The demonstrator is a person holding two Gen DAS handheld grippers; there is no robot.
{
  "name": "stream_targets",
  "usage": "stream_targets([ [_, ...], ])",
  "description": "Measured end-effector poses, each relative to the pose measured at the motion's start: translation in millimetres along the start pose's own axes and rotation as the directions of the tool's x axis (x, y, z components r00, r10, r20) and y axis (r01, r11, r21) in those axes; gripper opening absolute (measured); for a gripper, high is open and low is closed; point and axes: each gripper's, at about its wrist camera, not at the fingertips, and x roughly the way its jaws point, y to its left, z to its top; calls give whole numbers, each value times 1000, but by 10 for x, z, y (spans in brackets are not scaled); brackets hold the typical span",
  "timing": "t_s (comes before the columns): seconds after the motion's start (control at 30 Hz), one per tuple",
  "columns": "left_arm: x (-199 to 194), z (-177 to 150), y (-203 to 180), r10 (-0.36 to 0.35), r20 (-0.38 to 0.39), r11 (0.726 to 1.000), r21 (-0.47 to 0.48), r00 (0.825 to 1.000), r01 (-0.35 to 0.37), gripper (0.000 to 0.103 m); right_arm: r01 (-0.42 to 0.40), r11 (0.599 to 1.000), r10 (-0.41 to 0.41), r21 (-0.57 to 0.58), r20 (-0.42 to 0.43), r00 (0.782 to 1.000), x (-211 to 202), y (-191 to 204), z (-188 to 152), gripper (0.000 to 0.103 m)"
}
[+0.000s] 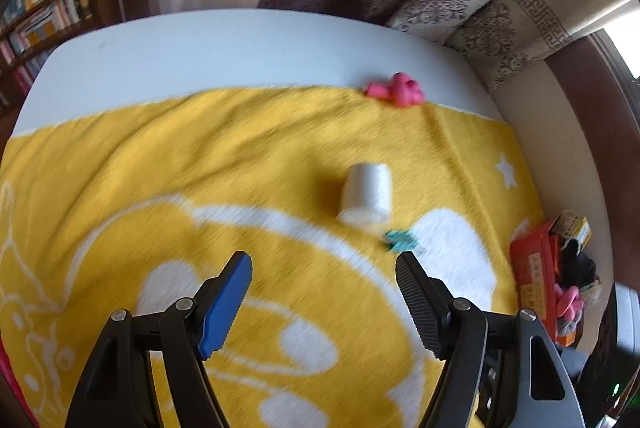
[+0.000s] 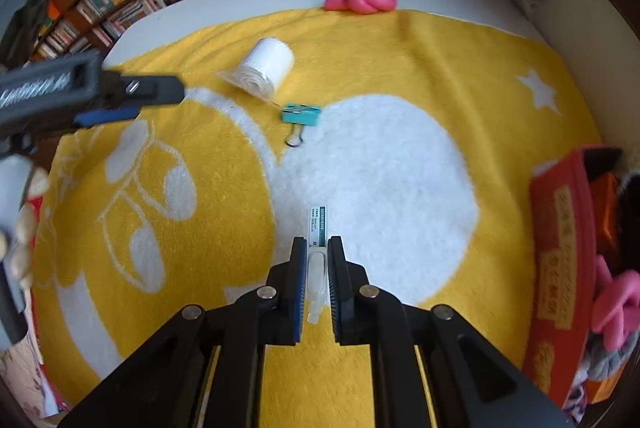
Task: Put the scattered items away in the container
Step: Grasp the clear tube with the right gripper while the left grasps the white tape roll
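Between our right gripper [image 2: 318, 248]'s closed fingers we hold a small clear plastic tube [image 2: 317, 260] with a white printed label; its lower end is hidden between the pads, and the print is too small to read. Only the right wrist view shows it. The red cardboard box [image 2: 560, 252] sits at the towel's right edge, cut off by the frame in both views; pink and grey things inside are hard to make out.

Our left gripper [image 1: 324, 264] hangs open above the yellow towel [image 1: 240, 148], one pad blue, the other ribbed black. The left view is blurred, so the teal binder clip [image 2: 301, 114] reads clearly only from the right, wire handle included. Just beyond it lies a white roll [image 2: 267, 71], loose end trailing. A knotted pink rubbery piece [image 2: 362, 0] rests at the towel's far edge, on the pale table [image 1: 200, 56]. The towel is fluffy, with white cartoon shapes and a star.
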Motion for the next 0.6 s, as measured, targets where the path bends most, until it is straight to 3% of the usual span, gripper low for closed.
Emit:
stream_targets([
  [0.23, 212, 241, -323, 11, 5, 997, 71, 1000, -11, 76, -20, 999, 19, 37, 15, 1000, -155, -102, -109, 11],
  [0.5, 581, 312, -402, 94, -43, 990, 110, 995, -88, 75, -21, 997, 19, 74, 31, 999, -318, -215, -211, 11],
  [0.6, 669, 300, -398, 109, -67, 989, 108, 992, -101, 54, -19, 996, 16, 82, 34, 999, -345, -257, -238, 11],
])
